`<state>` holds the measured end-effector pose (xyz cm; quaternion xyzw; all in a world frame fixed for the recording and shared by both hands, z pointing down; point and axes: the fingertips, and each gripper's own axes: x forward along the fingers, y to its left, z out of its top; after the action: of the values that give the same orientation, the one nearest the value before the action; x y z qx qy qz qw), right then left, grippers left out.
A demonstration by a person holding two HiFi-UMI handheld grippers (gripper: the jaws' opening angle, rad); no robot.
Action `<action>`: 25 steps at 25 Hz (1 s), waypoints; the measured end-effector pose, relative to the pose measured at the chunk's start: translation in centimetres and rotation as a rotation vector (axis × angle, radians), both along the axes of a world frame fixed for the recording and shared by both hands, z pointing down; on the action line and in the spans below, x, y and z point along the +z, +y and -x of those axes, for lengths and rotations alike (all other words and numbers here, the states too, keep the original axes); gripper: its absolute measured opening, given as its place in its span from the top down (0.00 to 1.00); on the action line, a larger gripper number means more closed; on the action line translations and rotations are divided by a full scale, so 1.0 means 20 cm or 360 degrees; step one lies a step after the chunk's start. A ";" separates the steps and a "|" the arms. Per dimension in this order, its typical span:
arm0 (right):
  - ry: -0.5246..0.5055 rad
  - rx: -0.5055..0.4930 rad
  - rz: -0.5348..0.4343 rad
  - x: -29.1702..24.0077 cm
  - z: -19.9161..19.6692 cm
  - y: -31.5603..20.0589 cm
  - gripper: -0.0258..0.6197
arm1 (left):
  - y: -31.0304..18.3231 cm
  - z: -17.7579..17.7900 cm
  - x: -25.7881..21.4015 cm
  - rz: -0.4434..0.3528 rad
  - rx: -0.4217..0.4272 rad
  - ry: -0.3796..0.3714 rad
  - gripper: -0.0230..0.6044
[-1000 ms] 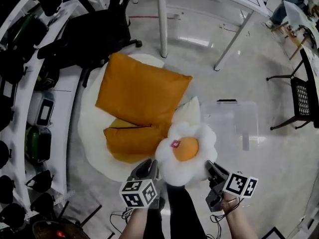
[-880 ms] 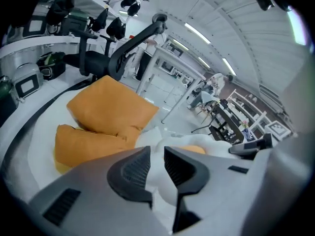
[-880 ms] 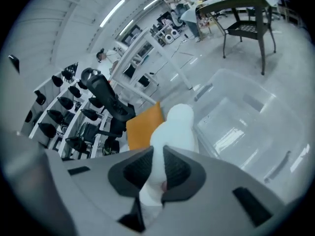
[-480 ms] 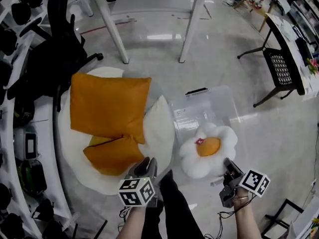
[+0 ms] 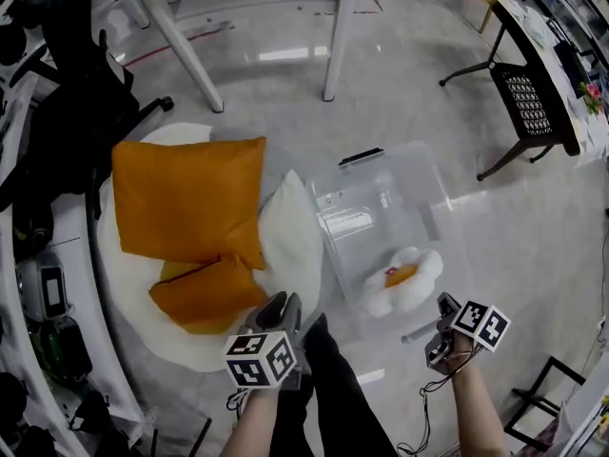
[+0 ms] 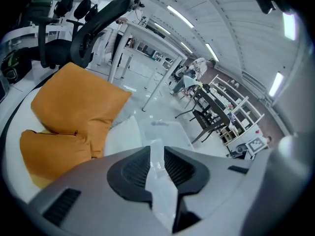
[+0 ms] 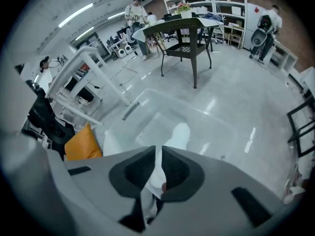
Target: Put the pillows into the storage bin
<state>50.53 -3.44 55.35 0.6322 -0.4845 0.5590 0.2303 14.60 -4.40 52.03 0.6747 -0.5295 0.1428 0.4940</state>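
The white egg pillow [image 5: 400, 282] with its orange yolk lies tilted inside the clear storage bin [image 5: 419, 188]. My right gripper [image 5: 442, 312] is at the bin's near right corner. Its jaws have just been closing, and a white petal of that pillow [image 7: 179, 136] runs into their narrow gap [image 7: 158, 168]. My left gripper [image 5: 276, 307] hovers open over the floor near the white cushion [image 5: 290, 236], with nothing between its jaws [image 6: 156, 166]. A large orange pillow [image 5: 190, 198] and a smaller one [image 5: 205, 293] rest on that cushion, left of the bin.
A white table's legs [image 5: 181, 50] stand beyond the pillows. A black office chair [image 5: 76, 93] is at the far left and a black mesh chair [image 5: 533, 112] at the far right. Shelves with dark gear line the left edge. The person's dark trouser legs [image 5: 333, 388] are between the grippers.
The egg pillow moved right and down, from between both grippers above the cushion into the bin. The right gripper went with it. The left gripper came off it and stayed by the cushion.
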 end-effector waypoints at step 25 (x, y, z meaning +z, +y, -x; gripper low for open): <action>-0.0555 -0.1591 -0.0053 0.13 1.95 0.13 0.77 | 0.54 0.72 0.17 0.0150 -0.0752 -0.0052 0.83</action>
<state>11.50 -0.81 57.99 0.2252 -0.7668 0.4701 0.3747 0.21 6.41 55.40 0.5060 -0.6733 0.0588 0.5359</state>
